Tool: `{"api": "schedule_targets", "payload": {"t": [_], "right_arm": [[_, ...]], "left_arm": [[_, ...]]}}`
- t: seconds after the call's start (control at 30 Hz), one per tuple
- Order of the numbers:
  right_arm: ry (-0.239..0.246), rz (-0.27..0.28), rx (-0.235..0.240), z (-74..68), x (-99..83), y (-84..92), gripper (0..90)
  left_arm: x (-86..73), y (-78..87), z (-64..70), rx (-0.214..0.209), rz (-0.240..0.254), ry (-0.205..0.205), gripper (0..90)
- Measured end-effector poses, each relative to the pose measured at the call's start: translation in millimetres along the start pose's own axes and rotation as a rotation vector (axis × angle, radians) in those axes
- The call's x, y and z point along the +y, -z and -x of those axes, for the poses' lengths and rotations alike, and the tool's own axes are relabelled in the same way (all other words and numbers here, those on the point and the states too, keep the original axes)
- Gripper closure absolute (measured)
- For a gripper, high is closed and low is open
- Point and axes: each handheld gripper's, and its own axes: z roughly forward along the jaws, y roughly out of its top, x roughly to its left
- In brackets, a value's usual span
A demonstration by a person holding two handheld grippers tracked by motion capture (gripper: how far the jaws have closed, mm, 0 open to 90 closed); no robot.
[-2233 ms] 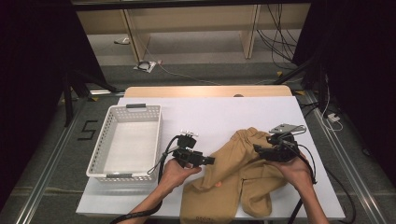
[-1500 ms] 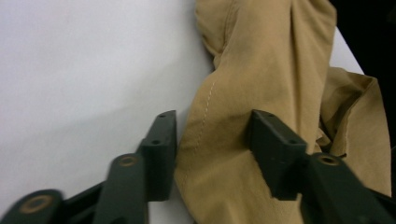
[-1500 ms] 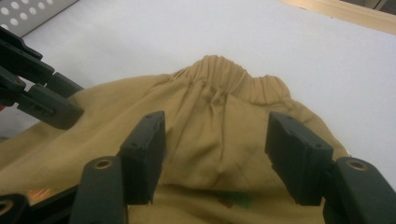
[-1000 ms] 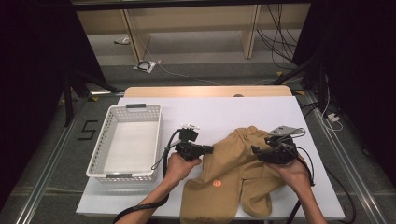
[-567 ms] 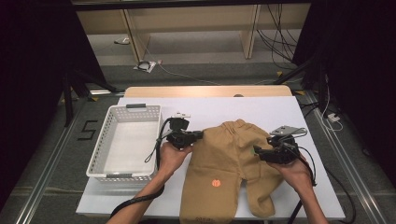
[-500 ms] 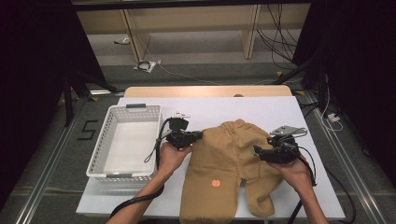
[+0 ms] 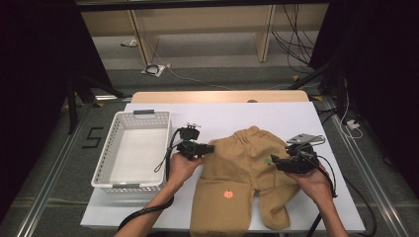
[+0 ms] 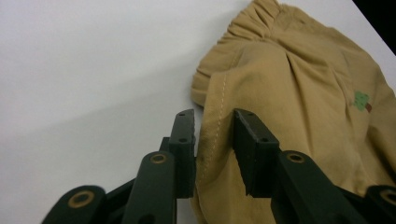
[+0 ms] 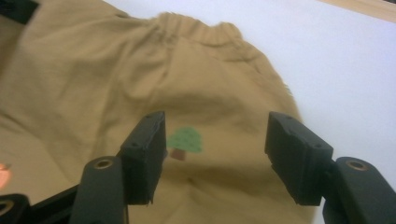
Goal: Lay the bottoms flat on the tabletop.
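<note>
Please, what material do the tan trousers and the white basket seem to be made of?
The tan trousers look like soft matte woven cloth, probably cotton: the waistband is gathered, a stitched seam runs down the side, and the cloth creases. The white basket looks like moulded plastic with a smooth, slightly glossy finish: its thin walls carry regular rows of holes. Neither material is certain from sight alone.

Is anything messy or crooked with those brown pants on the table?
A little. The tan pants lie mostly flat, but their left side seam stands up in a ridge between the open left gripper jaws, and the legs hang over the table edge.
</note>
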Motion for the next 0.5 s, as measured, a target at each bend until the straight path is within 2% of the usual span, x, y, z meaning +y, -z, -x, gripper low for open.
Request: {"api": "schedule_targets", "payload": {"t": [0.03, 0.13, 0.23, 0.37, 0.5], "right_arm": [[-0.002, -0.008, -0.014, 2.3, -0.9, -0.5, 39.4], [-0.015, -0.024, -0.051, 11.0, -4.3, -2.9, 39.4], [-0.037, -0.035, -0.069, 20.3, -6.8, -6.2, 39.4], [-0.08, -0.068, -0.092, 33.4, -10.5, -13.7, 39.8], [-0.104, -0.086, -0.1, 41.2, -13.3, -19.4, 40.1]], "left_arm": [[-1.4, -0.1, -0.3, -0.003, -0.004, -0.006, 69.0], [-4.4, 0.4, -0.7, -0.014, 0.005, -0.008, 79.3], [-4.3, 1.1, -0.4, -0.024, 0.005, -0.022, 83.6], [-0.8, 3.0, -1.5, 0.017, 0.025, -0.039, 85.3], [4.3, 5.0, -7.2, 0.045, 0.042, -0.011, 85.4]]}}
